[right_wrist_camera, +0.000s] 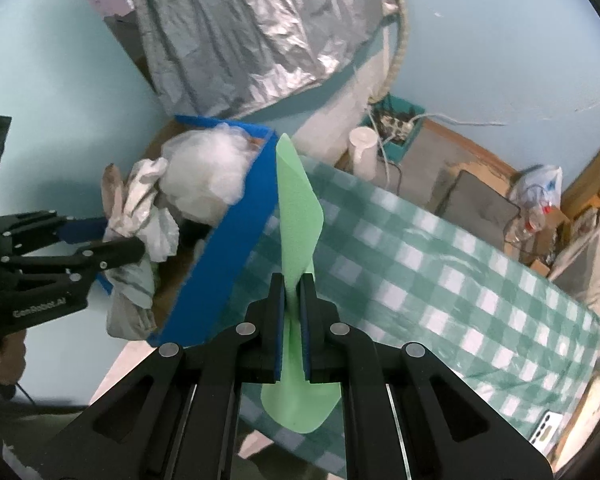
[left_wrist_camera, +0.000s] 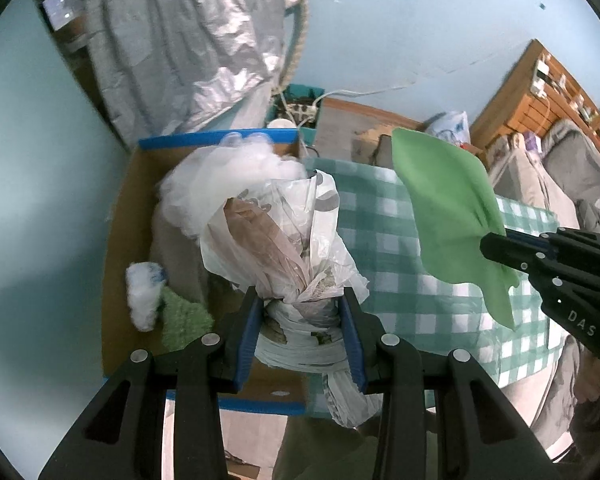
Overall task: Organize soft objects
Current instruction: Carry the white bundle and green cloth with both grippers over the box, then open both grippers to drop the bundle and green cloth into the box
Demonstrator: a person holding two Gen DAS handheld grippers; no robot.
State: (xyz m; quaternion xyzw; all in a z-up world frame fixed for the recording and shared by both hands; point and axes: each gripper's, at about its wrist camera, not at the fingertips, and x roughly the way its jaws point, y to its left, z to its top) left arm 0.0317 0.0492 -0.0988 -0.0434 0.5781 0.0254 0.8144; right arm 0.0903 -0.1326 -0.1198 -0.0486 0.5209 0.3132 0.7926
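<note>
My left gripper [left_wrist_camera: 302, 304] is shut on a crumpled bundle of white and brown plastic bags [left_wrist_camera: 280, 240], held over the cardboard box with blue-taped rim [left_wrist_camera: 216, 140]. The bundle also shows in the right wrist view [right_wrist_camera: 144, 216], with the left gripper [right_wrist_camera: 136, 248] on it. My right gripper [right_wrist_camera: 293, 284] is shut on a thin green foam sheet [right_wrist_camera: 298, 216], held upright beside the box's blue edge [right_wrist_camera: 236, 236]. The sheet also shows in the left wrist view [left_wrist_camera: 452, 208], with the right gripper [left_wrist_camera: 496, 246]. Inside the box lie a clear bag of white stuffing [left_wrist_camera: 228, 176], a white fluffy piece [left_wrist_camera: 142, 296] and a green knitted cloth [left_wrist_camera: 184, 316].
The box sits beside a table with a green-and-white checked cloth [right_wrist_camera: 440, 280]. A silver cover [right_wrist_camera: 240, 40] hangs behind the box. A teal crate with a power strip [right_wrist_camera: 396, 124] and a white jug [right_wrist_camera: 364, 148] stand on the floor. A wooden shelf [left_wrist_camera: 540, 92] stands at the far right.
</note>
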